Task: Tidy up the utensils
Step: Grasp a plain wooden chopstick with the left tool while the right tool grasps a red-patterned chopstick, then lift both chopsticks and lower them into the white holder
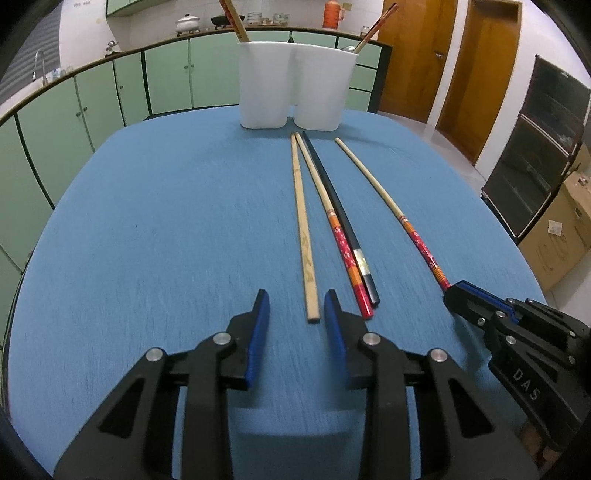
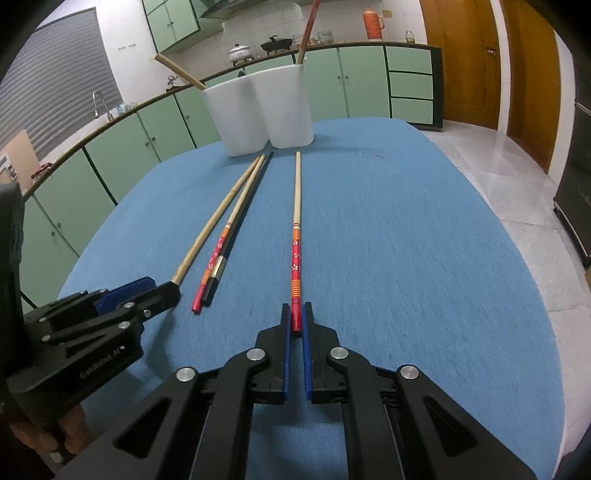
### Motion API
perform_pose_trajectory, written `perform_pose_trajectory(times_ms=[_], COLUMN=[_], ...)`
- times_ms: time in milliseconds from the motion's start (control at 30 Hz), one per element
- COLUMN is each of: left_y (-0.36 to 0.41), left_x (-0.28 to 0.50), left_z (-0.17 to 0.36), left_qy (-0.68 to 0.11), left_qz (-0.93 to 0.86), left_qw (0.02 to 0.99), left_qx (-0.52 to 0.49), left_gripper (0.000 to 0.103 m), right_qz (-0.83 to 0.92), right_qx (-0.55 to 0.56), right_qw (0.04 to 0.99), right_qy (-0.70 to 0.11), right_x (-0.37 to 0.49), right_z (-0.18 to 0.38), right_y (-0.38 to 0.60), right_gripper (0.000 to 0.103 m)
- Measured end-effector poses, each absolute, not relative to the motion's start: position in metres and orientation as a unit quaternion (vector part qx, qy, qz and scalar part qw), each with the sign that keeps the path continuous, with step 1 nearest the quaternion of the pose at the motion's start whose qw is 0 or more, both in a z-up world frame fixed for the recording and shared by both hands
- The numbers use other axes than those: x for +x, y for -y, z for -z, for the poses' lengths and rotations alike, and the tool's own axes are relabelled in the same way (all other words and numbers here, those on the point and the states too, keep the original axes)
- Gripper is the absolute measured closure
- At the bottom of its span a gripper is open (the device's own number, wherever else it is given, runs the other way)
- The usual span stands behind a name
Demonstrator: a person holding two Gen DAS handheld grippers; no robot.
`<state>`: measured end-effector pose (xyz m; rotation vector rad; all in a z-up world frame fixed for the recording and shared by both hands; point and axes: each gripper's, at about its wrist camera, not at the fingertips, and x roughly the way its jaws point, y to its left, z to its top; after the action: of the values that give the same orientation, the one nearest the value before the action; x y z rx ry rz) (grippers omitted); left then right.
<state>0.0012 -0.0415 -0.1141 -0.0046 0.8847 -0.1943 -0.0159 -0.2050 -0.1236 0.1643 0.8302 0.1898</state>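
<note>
1. Right tongs (image 2: 296, 320) are closed on the red butt end of the lone red-handled chopstick (image 2: 296, 236), blue pads pressed to its sides; the stick lies on the blue table (image 2: 406, 258) and its long axis runs straight ahead from the tongs, pale tip pointing at the white holder (image 2: 258, 114).
2. Left tongs (image 1: 295, 314) stand open with a wide gap between the blue pads, gripping nothing; the square butt of the plain bamboo chopstick (image 1: 302, 221) lies between the fingertips without clearly touching either.
3. That bamboo stick runs lengthwise away from the left tongs, its far tip pointing to the holder.
4. Just right of it lie a second red-handled chopstick (image 1: 334, 229) and a black chopstick (image 1: 341, 218), side by side and touching along much of their length, tips converging with the bamboo one near the holder's base (butt ends fan slightly apart toward the tongs).
5. All four sticks lie flat, roughly parallel, thin ends toward the holder; the gripped one sits well apart to the right of the other three.
6. White holder stands upright at the table's far edge, two compartments joined; a bamboo stick (image 2: 179, 71) leans out of the left one and a red stick (image 2: 308, 31) out of the right.
</note>
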Motion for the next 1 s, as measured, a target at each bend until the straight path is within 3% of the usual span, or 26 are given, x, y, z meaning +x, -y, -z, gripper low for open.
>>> perform_pose_trajectory(times_ms=[1000], left_y=[0.046], left_x=[-0.002], left_z=[0.117], left_qy=[-0.423], left_qz=[0.085], left_qw=[0.902], left_qx=[0.008], left_gripper=[0.076], right_qz=[-0.092], right_qx=[0.039], right_qw=[0.914], right_qy=[-0.392], right_x=[-0.026], right_z=[0.126], right_y=[0.199], right_gripper=[0.097])
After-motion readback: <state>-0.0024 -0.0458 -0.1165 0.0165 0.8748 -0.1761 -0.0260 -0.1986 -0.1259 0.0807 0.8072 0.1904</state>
